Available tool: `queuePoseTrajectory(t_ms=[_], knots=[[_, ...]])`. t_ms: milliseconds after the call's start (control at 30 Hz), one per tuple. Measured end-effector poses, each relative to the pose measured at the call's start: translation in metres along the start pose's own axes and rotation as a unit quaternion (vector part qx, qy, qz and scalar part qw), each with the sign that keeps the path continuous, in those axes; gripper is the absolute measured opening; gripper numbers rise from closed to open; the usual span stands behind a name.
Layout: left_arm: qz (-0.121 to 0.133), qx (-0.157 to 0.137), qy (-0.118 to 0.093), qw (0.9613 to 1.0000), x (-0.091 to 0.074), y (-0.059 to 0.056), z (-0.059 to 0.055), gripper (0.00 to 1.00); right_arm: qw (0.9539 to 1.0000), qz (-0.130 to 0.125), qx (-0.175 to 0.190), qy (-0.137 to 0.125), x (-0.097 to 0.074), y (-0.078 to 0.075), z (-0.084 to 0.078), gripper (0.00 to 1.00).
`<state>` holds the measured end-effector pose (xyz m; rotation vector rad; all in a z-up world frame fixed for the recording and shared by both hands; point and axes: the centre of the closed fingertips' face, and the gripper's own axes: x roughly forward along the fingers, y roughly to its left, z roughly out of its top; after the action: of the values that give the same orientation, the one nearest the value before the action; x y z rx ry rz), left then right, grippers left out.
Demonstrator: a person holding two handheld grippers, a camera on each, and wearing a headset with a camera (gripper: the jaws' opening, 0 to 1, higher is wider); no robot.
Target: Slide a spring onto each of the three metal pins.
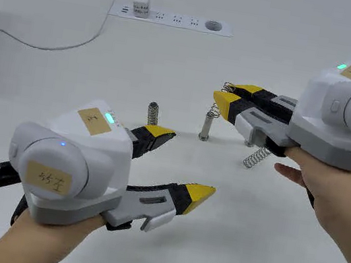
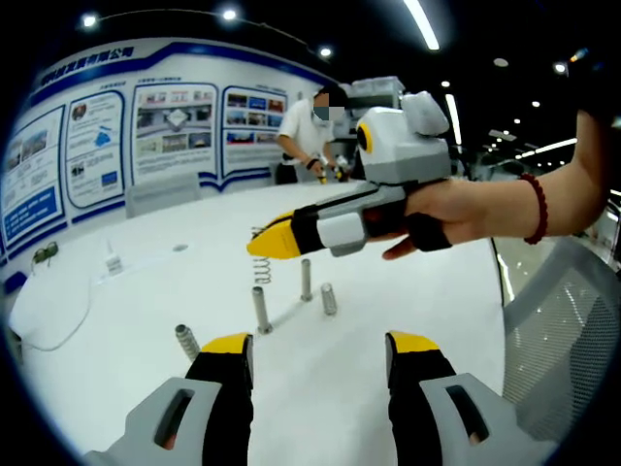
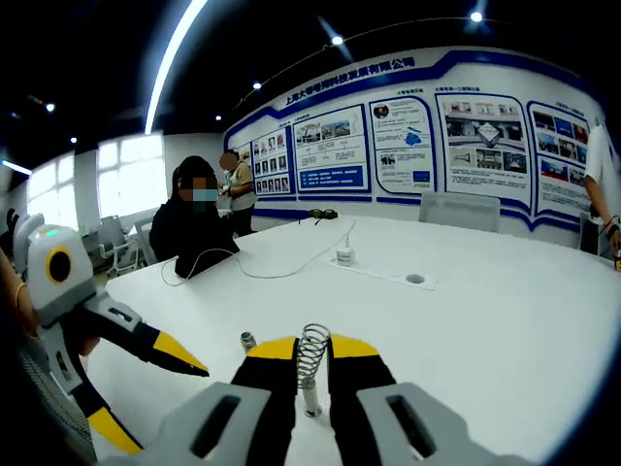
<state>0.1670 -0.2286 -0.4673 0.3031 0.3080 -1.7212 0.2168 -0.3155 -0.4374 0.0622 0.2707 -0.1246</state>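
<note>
On the white bench three metal pins stand upright and three springs are in play, so let's count them off. The left pin already wears the first spring, coils wrapped around its shaft. The middle pin stands just beside it. Right above it, the right gripper has its yellow-tipped jaws pinched together on the second spring. That spring hangs down with its lower end right at the pin's top; whether it has slipped over the tip, I cannot tell. The third pin stands bare, a little beyond the middle one in the left gripper view. The third spring lies loose on its side on the bench, below the right gripper's body and near that bare pin. Down low, the left gripper hovers with its jaws spread wide and nothing between them, apart from all three pins. At the far edge sits one power strip, with one white plug in it and one cable trailing off left.
</note>
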Motion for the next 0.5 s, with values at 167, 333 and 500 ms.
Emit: queuePoseTrajectory(t_ms=[167, 333, 500], knots=[[0.004, -0.005, 0.004, 1.0, -0.0006, 0.0027, -0.0025, 0.59, 0.9999, -0.001, -0.015, 0.006, 0.0053, -0.0023, -0.0041, 0.12], [0.007, -0.011, 0.006, 0.9999, -0.0008, 0.0039, -0.0045, 0.61, 0.9995, -0.003, -0.031, 0.011, 0.0075, -0.0029, -0.007, 0.12], [0.008, -0.014, 0.008, 0.9998, -0.0006, 0.0041, -0.0062, 0.62, 0.9986, -0.004, -0.05, 0.018, 0.0088, -0.0011, -0.0102, 0.12]])
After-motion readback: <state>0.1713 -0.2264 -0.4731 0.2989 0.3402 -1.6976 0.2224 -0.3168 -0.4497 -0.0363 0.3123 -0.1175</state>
